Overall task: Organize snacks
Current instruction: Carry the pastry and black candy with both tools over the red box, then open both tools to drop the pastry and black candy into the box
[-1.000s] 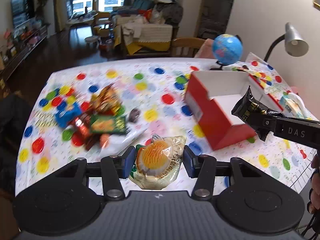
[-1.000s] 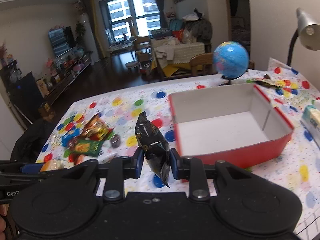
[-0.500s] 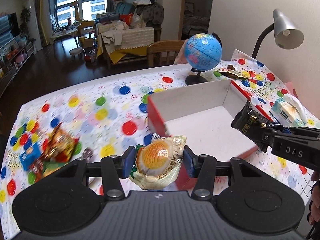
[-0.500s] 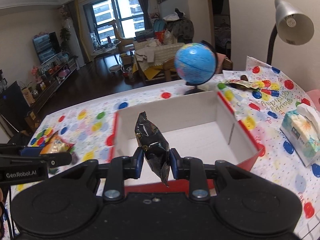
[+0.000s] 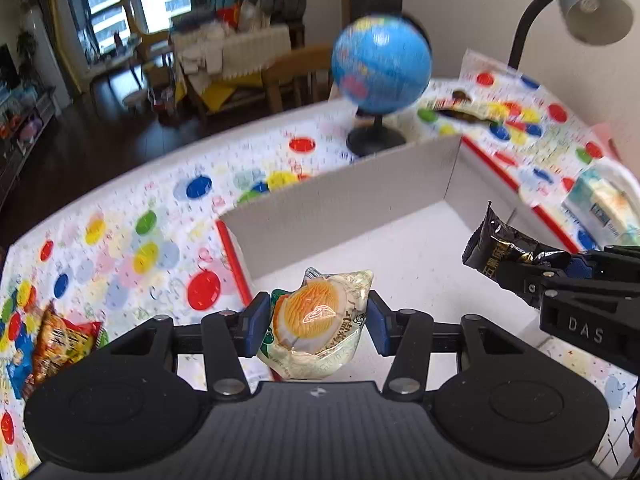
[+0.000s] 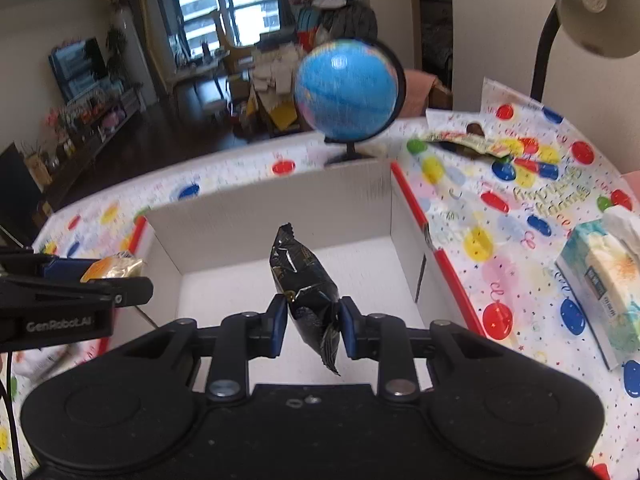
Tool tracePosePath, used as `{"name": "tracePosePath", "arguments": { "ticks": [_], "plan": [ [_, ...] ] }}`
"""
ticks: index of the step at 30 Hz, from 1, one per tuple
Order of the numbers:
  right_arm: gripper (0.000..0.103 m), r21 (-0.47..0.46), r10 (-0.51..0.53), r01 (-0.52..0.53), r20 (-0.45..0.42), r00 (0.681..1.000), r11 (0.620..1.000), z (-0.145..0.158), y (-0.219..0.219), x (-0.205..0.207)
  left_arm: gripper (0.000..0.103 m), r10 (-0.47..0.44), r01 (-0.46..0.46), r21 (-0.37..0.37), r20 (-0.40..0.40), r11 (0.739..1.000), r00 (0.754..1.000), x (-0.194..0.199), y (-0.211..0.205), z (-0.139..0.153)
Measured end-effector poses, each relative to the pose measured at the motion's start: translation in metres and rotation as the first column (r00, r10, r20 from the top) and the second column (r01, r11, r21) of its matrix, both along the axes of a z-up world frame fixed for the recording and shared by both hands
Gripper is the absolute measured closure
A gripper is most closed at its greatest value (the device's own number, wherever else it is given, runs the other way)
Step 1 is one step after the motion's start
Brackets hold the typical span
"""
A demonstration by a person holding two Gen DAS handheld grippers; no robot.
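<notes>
My left gripper (image 5: 318,326) is shut on a clear snack pack with an orange egg picture (image 5: 316,322), held over the near left part of the red box (image 5: 360,200). My right gripper (image 6: 313,326) is shut on a black snack packet (image 6: 306,284), held over the box's white floor (image 6: 360,264). The right gripper with the black packet (image 5: 508,252) shows at the right of the left wrist view. The left gripper with the egg pack (image 6: 112,268) shows at the left of the right wrist view. The box holds nothing else that I can see.
A blue globe (image 6: 348,92) stands just behind the box. A tissue pack (image 6: 604,280) lies to the right of it. A desk lamp (image 6: 592,12) rises at the far right. Loose snacks (image 5: 60,340) lie on the dotted tablecloth to the left.
Both grippers have moved right and forward from the snack pile side, and now hang over the open box. Each still holds its packet.
</notes>
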State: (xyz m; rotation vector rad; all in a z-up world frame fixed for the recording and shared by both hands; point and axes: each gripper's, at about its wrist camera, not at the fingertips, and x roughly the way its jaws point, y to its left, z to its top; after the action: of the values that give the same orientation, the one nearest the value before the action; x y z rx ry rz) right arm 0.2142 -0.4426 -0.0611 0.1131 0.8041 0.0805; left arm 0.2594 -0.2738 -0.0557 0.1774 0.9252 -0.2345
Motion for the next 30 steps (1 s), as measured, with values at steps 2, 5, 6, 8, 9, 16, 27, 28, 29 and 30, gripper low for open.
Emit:
{"name": "tracePosePath", "arguments": {
  "ticks": [2,5,6,8,9,16,27,28,29,30],
  "plan": [
    [0.077,0.001,0.002,-0.002,-0.019,1.000,1.000,-0.008,-0.004,0.006,0.053,0.004,-0.004,0.012,-0.031,1.000,1.000,0.006,-0.006,-0.009],
    [0.077,-0.004,0.009,-0.009,-0.041,0.999,1.000,-0.017,-0.007,0.012,0.053,-0.001,0.003,0.048,-0.044,0.999,0.999,0.012,-0.016,-0.019],
    [0.077,-0.003,0.013,-0.013,-0.048,0.999,1.000,-0.020,-0.008,0.013,0.053,-0.005,0.008,0.056,-0.050,0.998,0.999,0.013,-0.019,-0.022],
    [0.076,-0.002,0.018,-0.019,-0.063,0.998,1.000,-0.024,-0.011,0.015,0.053,-0.008,0.013,0.074,-0.060,0.997,0.998,0.015,-0.025,-0.027],
    [0.076,0.001,0.020,-0.020,-0.068,0.997,1.000,-0.026,-0.012,0.016,0.053,-0.008,0.013,0.080,-0.065,0.997,0.998,0.015,-0.027,-0.030],
    [0.074,0.018,0.028,-0.026,-0.098,0.995,0.999,-0.035,-0.017,0.015,0.051,0.008,0.000,0.088,-0.092,0.996,0.996,0.016,-0.031,-0.041],
    [0.071,0.038,0.054,-0.051,-0.075,0.996,0.998,-0.025,-0.017,0.006,0.047,0.016,-0.014,0.028,-0.075,1.000,0.997,0.002,-0.024,-0.030],
    [0.071,0.042,0.056,-0.053,-0.073,0.996,0.998,-0.022,-0.018,0.004,0.047,0.017,-0.016,0.018,-0.068,1.000,0.998,0.000,-0.022,-0.027],
    [0.070,0.050,0.059,-0.055,-0.069,0.996,0.997,-0.020,-0.018,0.002,0.046,0.020,-0.020,0.012,-0.059,1.000,0.998,-0.003,-0.021,-0.023],
    [0.069,0.056,0.062,-0.059,-0.064,0.996,0.997,-0.017,-0.018,-0.001,0.046,0.023,-0.022,0.007,-0.049,1.000,0.999,-0.006,-0.019,-0.019]
  ]
}}
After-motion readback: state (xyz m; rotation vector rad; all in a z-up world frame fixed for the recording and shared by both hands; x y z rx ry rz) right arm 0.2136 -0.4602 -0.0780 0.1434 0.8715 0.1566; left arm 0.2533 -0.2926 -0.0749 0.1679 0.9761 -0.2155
